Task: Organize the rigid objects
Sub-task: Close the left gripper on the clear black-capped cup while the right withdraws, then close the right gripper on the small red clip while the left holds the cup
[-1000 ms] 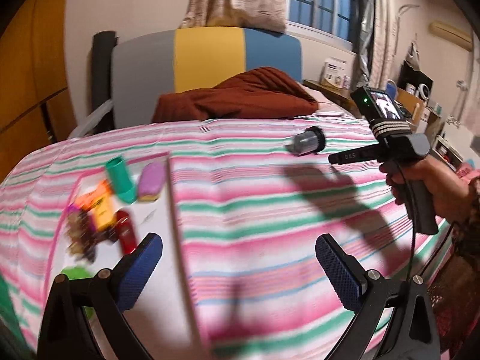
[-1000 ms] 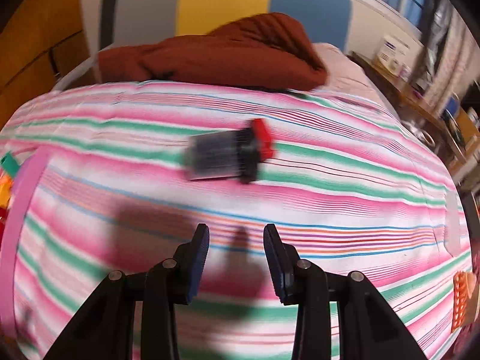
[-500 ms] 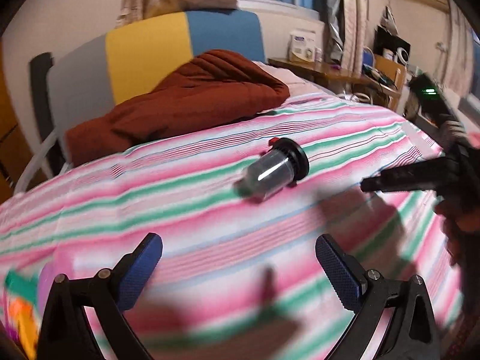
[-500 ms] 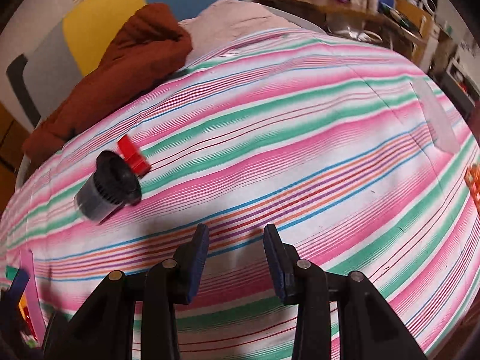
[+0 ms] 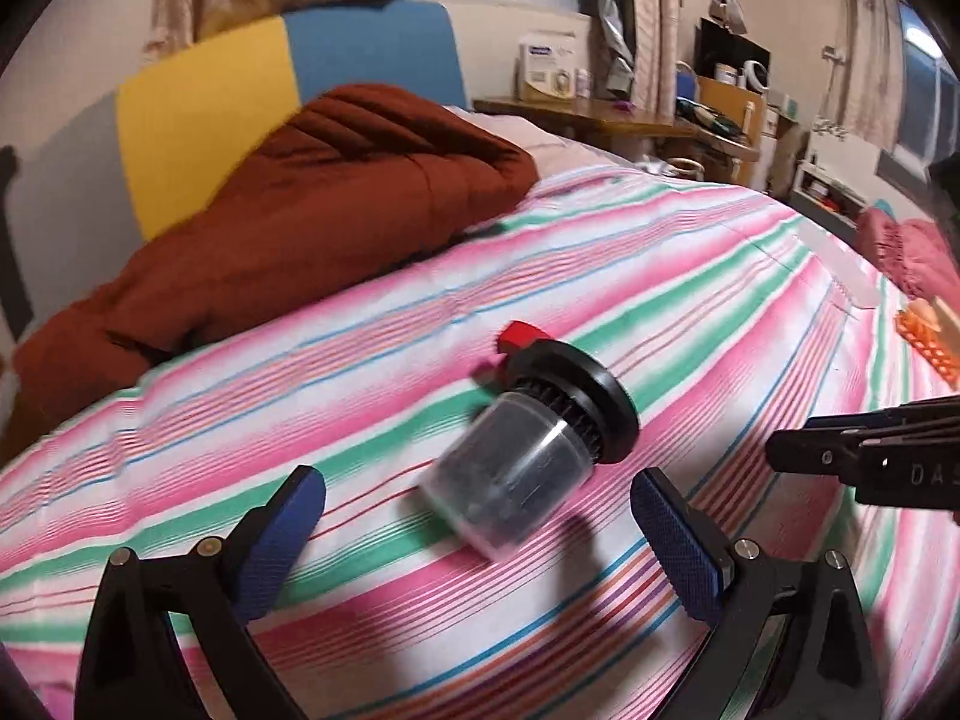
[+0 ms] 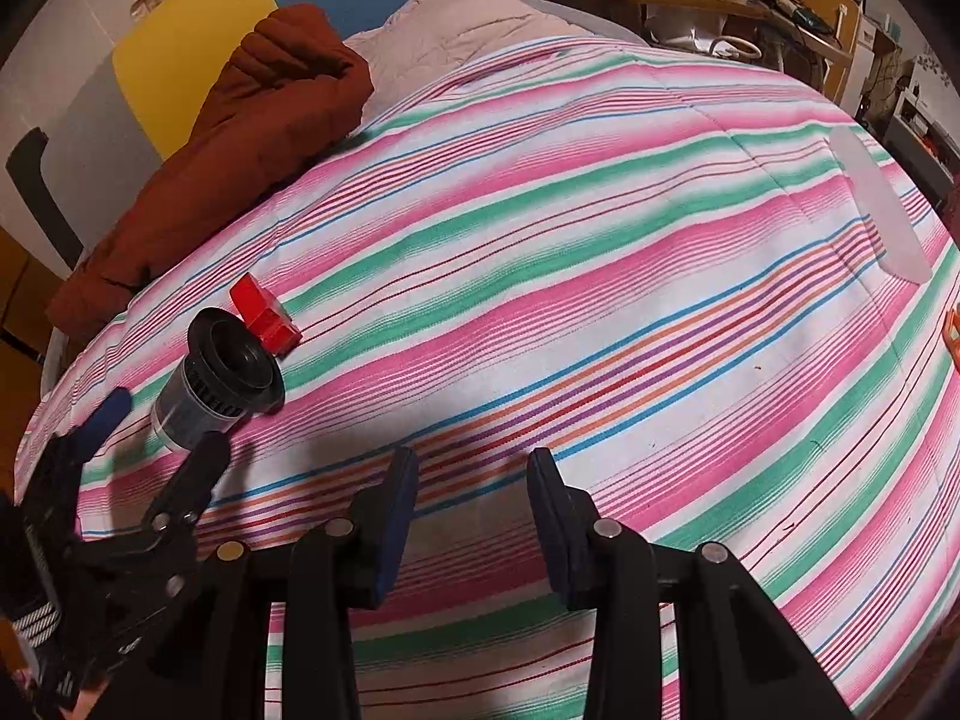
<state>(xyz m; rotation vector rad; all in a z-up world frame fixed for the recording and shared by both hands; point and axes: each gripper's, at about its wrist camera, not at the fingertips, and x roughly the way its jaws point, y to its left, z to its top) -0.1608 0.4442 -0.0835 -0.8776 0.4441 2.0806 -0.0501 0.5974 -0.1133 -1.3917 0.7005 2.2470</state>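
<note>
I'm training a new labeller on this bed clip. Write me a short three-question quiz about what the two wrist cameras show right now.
1. True or false: the clear canister stands upright on the striped bedspread.
2. Which gripper's jaws line up with the canister: A) left gripper B) right gripper?
3. Fill in: the tab beside the canister's black cap is coloured ____.

Key: 1 false, it lies on its side; 2 A; 3 red.
</note>
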